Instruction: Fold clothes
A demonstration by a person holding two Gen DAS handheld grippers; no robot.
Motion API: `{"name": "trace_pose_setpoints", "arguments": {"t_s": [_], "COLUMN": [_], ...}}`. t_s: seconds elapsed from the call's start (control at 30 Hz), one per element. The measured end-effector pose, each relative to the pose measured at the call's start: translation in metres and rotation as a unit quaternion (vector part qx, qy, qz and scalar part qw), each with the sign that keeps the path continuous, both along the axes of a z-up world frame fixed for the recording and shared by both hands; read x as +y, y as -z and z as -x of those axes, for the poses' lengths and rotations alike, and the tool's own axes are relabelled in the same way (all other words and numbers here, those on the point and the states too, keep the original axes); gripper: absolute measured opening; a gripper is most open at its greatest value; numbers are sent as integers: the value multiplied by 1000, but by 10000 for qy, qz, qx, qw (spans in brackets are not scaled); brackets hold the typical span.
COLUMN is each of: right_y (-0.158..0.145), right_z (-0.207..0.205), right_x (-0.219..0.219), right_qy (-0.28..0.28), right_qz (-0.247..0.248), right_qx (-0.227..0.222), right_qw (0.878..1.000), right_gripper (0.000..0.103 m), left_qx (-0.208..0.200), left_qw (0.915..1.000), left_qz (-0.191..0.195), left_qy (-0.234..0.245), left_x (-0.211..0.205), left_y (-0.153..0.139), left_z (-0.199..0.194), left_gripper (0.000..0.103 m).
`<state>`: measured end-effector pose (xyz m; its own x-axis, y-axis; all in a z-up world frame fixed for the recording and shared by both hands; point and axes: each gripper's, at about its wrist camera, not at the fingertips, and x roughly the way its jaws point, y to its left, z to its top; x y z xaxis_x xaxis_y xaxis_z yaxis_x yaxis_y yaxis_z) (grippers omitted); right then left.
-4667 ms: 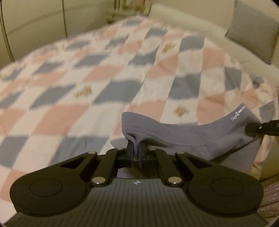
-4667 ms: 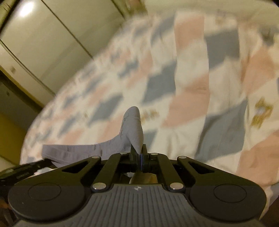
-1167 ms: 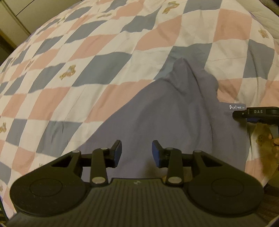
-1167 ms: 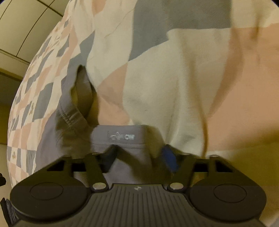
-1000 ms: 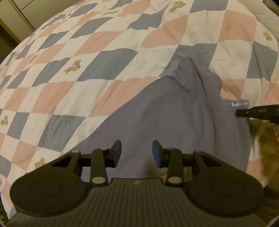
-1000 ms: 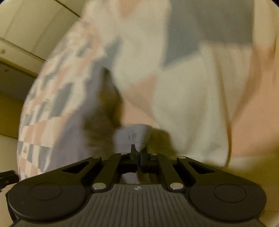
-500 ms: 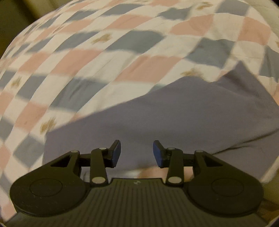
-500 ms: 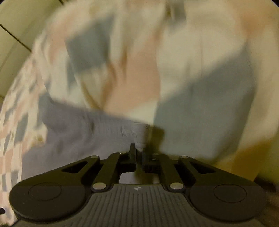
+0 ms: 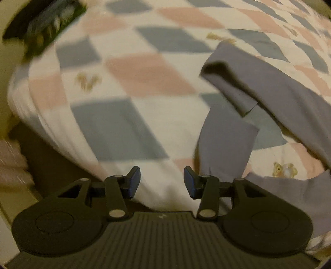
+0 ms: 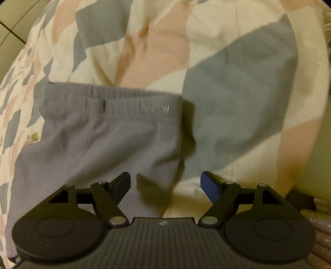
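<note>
A pair of grey trousers (image 10: 93,140) lies flat on the checked bedspread (image 10: 238,87). Its ribbed waistband with pale lettering (image 10: 155,108) runs across the right wrist view. My right gripper (image 10: 165,184) hovers open just above the trousers' right side edge, holding nothing. In the left wrist view the trouser legs (image 9: 275,93) stretch along the right, with one leg end (image 9: 225,142) folded toward the bed edge. My left gripper (image 9: 162,182) is open and empty, its right finger (image 9: 189,182) just left of that leg end.
The bedspread (image 9: 128,115) drops off at the bed edge on the left of the left wrist view, with dark floor below. A dark blurred object (image 9: 45,24) sits at the top left. A pale wall panel (image 10: 12,18) shows beyond the bed.
My right gripper has opened and let go of the waistband, which now lies flat. My left gripper, still open, has swung left toward the trouser leg ends at the bed edge.
</note>
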<state>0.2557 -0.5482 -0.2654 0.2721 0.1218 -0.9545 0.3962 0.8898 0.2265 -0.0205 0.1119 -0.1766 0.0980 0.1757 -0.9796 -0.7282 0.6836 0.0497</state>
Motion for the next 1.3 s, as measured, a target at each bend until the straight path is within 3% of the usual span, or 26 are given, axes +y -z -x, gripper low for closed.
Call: {"name": "trace_pose_setpoints", "arguments": {"t_s": [0.07,0.2,0.37,0.43,0.47,0.57,0.63,0.73,0.83,0.87,0.97,1.0,1.07,1.17,1.2,1.27,1.3], "right_y": [-4,-13,-18,-15,-13,-11,-10,-6,-2,-1,3,3,1,-1,-1,2,4], "right_z": [6,19,39,47,50,51,45,32,19,15,2,0,-3,-5,-4,-4,-6], "right_x": [9,26,35,33,29,15,8,4,-1,-3,-7,-8,-14,-29,-34,-43,-46], "right_qy": [52,111,213,274,328,454,460,390,320,297,230,238,303,627,778,1052,1110], "right_qz": [17,-14,15,5,-19,-81,-125,-194,-263,-286,-362,-439,-541,-746,-830,-965,-1004], "right_qx": [33,-23,-81,-30,6,81,101,106,110,112,114,91,52,-98,-161,-246,-298], "right_qw": [10000,9999,9997,9996,9995,9989,9988,9990,9991,9991,9990,9987,9981,9952,9934,9895,9883], "right_gripper": [77,80,86,86,86,86,86,86,86,86,86,86,87,87,88,88,88], "left_qx": [-220,-554,-204,-10,-16,-474,-1119,-2218,-2023,-1847,-1084,-959,-1133,-1674,-1732,-1634,-1550], "left_qw": [9992,9969,9962,9941,9933,9935,9913,9748,9765,9793,9868,9831,9654,9314,9248,9220,9254], "left_qz": [306,532,586,754,813,558,298,-205,-582,-572,100,338,720,1008,1053,1074,1052], "left_qy": [-113,169,617,776,819,876,624,-74,-459,-596,-1201,-1519,-2236,-3071,-3220,-3343,-3294], "left_x": [5,5,14,12,9,0,3,17,29,32,38,38,37,39,40,43,44], "left_y": [9,29,80,100,103,78,39,-22,-24,-15,48,67,89,98,100,104,105], "left_z": [7,-16,-62,-76,-80,-73,-47,13,41,46,51,57,69,84,85,83,80], "left_gripper": [41,43,40,27,0,0,0,0,2,8,13,13,16,42,41,32,18]}}
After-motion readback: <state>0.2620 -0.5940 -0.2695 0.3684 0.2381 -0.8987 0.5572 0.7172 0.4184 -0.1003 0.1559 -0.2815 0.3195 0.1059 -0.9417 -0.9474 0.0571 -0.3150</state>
